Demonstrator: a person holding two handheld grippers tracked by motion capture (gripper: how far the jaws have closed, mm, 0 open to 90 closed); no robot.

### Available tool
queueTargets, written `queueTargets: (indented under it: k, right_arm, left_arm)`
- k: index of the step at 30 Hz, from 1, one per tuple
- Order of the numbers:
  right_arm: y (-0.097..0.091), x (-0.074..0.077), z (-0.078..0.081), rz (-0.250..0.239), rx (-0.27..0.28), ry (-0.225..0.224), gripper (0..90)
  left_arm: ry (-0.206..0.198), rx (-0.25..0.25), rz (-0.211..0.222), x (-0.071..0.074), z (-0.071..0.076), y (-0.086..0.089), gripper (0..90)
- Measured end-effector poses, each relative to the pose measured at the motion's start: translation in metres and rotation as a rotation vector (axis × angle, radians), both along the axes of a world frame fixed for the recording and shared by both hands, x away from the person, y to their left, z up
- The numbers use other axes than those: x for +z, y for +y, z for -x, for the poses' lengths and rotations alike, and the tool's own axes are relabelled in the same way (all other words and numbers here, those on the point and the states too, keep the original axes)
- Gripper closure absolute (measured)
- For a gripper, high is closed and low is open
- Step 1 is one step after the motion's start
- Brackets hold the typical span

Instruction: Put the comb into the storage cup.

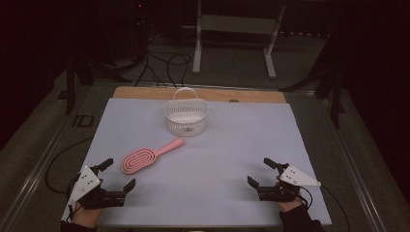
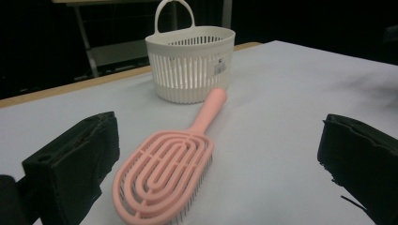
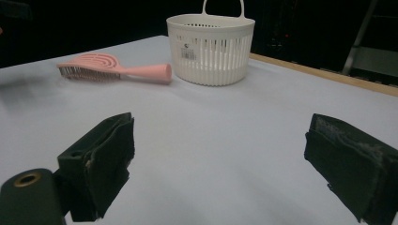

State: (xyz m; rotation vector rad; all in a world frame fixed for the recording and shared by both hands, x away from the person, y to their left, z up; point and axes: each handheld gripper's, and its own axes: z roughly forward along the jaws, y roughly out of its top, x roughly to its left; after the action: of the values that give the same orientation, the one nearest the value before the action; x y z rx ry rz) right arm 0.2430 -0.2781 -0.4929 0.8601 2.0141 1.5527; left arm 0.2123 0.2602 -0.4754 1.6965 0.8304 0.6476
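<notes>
— Hairbrush (image 1: 145, 156) lies where, from the grippers?
— Ahead of the left gripper (image 1: 117, 175), head toward it, handle slanting to the basket (image 1: 185, 117), tip just beside its wall. Left is much nearer than the right gripper (image 1: 263, 171).
— Jaws?
— Both spread wide, holding nothing. Bare table (image 1: 232, 154) to the right gives room.

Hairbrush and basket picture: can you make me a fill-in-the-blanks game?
1. The hairbrush is the colour ____.
2. The brush's handle points toward the white ____.
3. The left gripper and right gripper both have jaws that are ____.
4. The basket has nothing inside, so it is ____.

Missing words: pink; basket; open; empty
</notes>
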Motion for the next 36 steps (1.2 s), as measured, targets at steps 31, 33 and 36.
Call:
queueTargets:
  k: [31, 33, 36]
  right_arm:
    - [0.001, 0.0, -0.001, -0.006, 0.007, 0.0, 8.6]
    - [0.001, 0.001, -0.001, -0.006, 0.007, -0.002, 8.6]
    - [0.001, 0.001, 0.0, -0.008, 0.008, -0.003, 8.6]
  left_arm:
    - [0.012, -0.116, -0.047, 0.062, -0.046, -0.026, 0.0]
    - [0.011, -0.121, -0.046, 0.065, -0.049, -0.028, 0.0]
    - [0.016, -0.129, -0.045, 0.067, -0.053, -0.031, 0.0]
